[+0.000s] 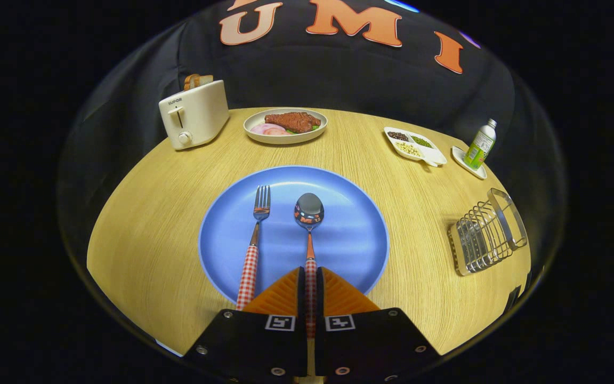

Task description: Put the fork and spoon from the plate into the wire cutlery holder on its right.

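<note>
A blue plate [339, 234] lies on the round wooden table just ahead of the fingers. On it lie a fork [254, 242] and a spoon [309, 224], both with red-checked handles, bowl and tines pointing away. My gripper [310, 277] is shut on the spoon's handle, with both orange fingers [280, 296] pressing on it near its end. The fork lies free just left of the fingers. The wire cutlery holder [487, 232] stands on the table to the right of the plate, near the table's edge.
Beyond the plate stand a white toaster [194, 113] with bread at the far left, a dish of meat [285, 125] in the middle, a divided dish of beans [414, 145] and a small bottle [481, 144] on a saucer at the far right.
</note>
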The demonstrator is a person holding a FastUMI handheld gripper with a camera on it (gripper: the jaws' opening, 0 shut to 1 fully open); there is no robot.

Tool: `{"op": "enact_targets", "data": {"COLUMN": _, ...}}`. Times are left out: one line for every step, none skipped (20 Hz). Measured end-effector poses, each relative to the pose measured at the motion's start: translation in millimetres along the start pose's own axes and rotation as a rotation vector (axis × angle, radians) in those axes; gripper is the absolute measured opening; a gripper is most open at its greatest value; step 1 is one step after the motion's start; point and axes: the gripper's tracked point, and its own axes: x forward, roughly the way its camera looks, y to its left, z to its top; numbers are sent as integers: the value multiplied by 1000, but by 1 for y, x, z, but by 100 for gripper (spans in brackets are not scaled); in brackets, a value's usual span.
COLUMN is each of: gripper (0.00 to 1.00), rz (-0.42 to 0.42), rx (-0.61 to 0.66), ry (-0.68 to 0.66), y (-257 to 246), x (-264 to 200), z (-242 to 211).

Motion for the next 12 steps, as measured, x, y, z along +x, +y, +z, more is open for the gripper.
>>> {"op": "enact_targets", "data": {"gripper": 5, "rz": 1, "rx": 10, "ry": -5, "y": -1, "x": -2, "z": 2}}
{"op": "enact_targets", "data": {"gripper": 5, "rz": 6, "rx": 16, "ry": -8, "y": -2, "x": -5, "z": 6}}
{"op": "enact_targets", "data": {"gripper": 5, "rz": 9, "rx": 15, "ry": -10, "y": -4, "x": -8, "z": 9}}
{"op": "enact_targets", "data": {"gripper": 5, "rz": 10, "rx": 11, "ry": -16, "y": -7, "x": -12, "z": 15}}
{"op": "enact_targets", "data": {"gripper": 5, "rz": 15, "rx": 5, "ry": -20, "y": -10, "x": -17, "z": 19}}
{"op": "enact_targets", "data": {"gripper": 5, "rz": 25, "rx": 6, "ry": -29, "y": -14, "x": -23, "z": 26}}
{"op": "enact_targets", "data": {"gripper": 5, "rz": 36, "rx": 9, "ry": -29, "y": -18, "x": -29, "z": 30}}
{"op": "enact_targets", "data": {"gripper": 5, "rz": 52, "rx": 19, "ry": -29, "y": -22, "x": -36, "z": 35}}
{"op": "enact_targets", "data": {"gripper": 5, "rz": 66, "rx": 31, "ry": -30, "y": -28, "x": -44, "z": 40}}
{"op": "enact_targets", "data": {"gripper": 5, "rz": 72, "rx": 29, "ry": -24, "y": -37, "x": -52, "z": 43}}
{"op": "enact_targets", "data": {"gripper": 5, "rz": 74, "rx": 23, "ry": -21, "y": -47, "x": -60, "z": 45}}
{"op": "enact_targets", "data": {"gripper": 5, "rz": 73, "rx": 18, "ry": -17, "y": -59, "x": -69, "z": 49}}
